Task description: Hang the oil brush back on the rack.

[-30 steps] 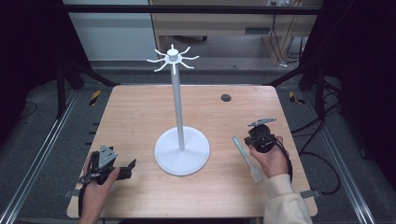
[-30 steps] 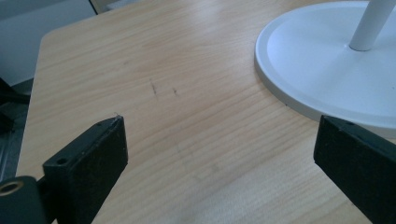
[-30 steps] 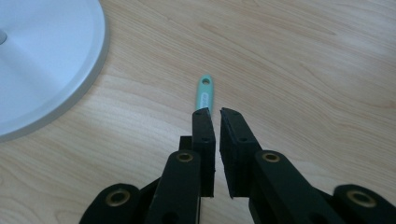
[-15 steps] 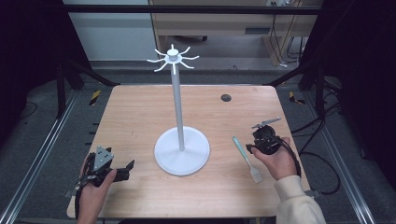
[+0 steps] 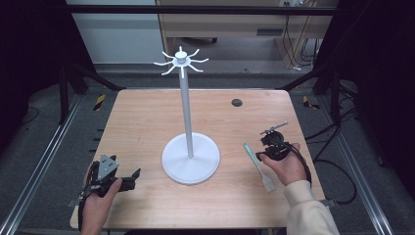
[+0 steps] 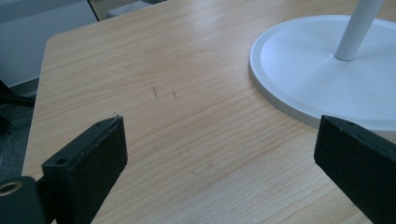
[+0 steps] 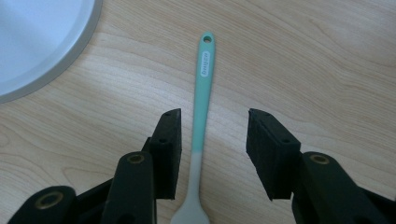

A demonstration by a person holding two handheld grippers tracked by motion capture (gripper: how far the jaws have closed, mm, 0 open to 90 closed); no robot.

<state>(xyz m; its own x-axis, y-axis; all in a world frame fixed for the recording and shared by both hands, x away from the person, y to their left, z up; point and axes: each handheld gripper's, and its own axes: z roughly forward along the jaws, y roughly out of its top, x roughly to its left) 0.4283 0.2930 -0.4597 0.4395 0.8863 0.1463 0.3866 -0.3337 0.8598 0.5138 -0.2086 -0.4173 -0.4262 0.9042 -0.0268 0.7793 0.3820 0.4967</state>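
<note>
A spatula point(image 5: 258, 166) with a mint-green handle and pale head lies flat on the wooden table point(image 5: 147, 117), right of the white hook stand point(image 5: 191, 159). My right gripper point(image 5: 261, 155) is lowered over it. In the right gripper view the jaws straddle the spatula handle point(image 7: 204, 79), and the gripper point(image 7: 214, 113) is open. Its jaws have just been opening, with gaps between both pads and the handle. My left gripper point(image 5: 131, 179) rests at the front left, open wide point(image 6: 220, 122) over bare wood, beside the stand's base point(image 6: 303, 60).
The stand's thin pole point(image 5: 185, 112) rises to a ring of hooks point(image 5: 180, 61) at the table's middle. A small dark round disc point(image 5: 237, 102) sits at the back right. Metal rails point(image 5: 44, 161) run along both sides, with cables on the floor at right.
The right gripper's jaws have spread apart around the spatula handle, and the hand has shifted slightly. The spatula lies where it was. The left hand has not moved.
</note>
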